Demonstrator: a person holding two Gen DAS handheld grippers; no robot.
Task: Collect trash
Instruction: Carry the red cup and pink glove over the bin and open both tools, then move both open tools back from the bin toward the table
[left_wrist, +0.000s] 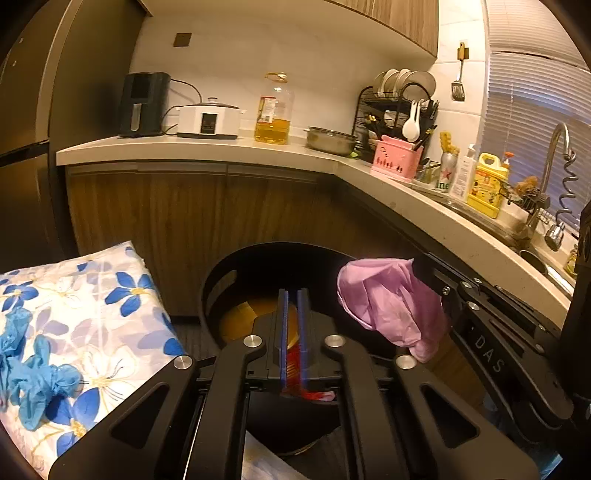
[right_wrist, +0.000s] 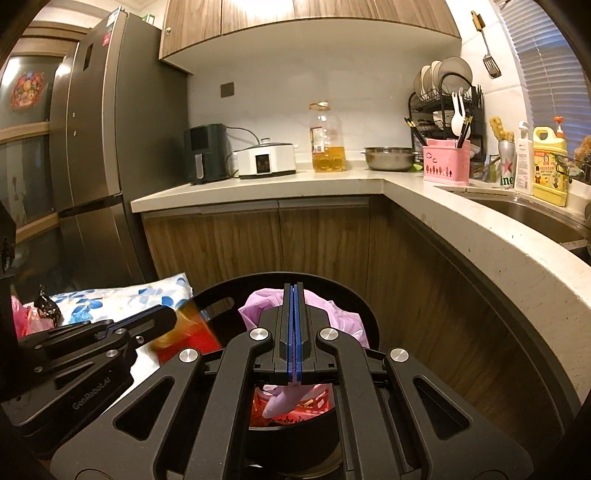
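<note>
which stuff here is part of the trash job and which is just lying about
Part of the job:
- black bin
- pink bag in the right tongs
- red-and-yellow wrapper in the left tongs
- crumpled blue gloves on the floral cloth, probably trash

Just lying about:
- oil bottle
- steel bowl
- dish rack

Home kitchen: L-shaped countertop (right_wrist: 258, 188) over wood cabinets (right_wrist: 258, 240), fridge (right_wrist: 96, 147), air fryer (right_wrist: 205, 153), oil bottle (right_wrist: 327, 138), dish rack (right_wrist: 445, 99), sink (right_wrist: 532, 218), faucet (left_wrist: 554, 147), window blinds (left_wrist: 535, 92).

Blue gloves (left_wrist: 35, 365) on floral cloth (left_wrist: 110, 321)
</note>
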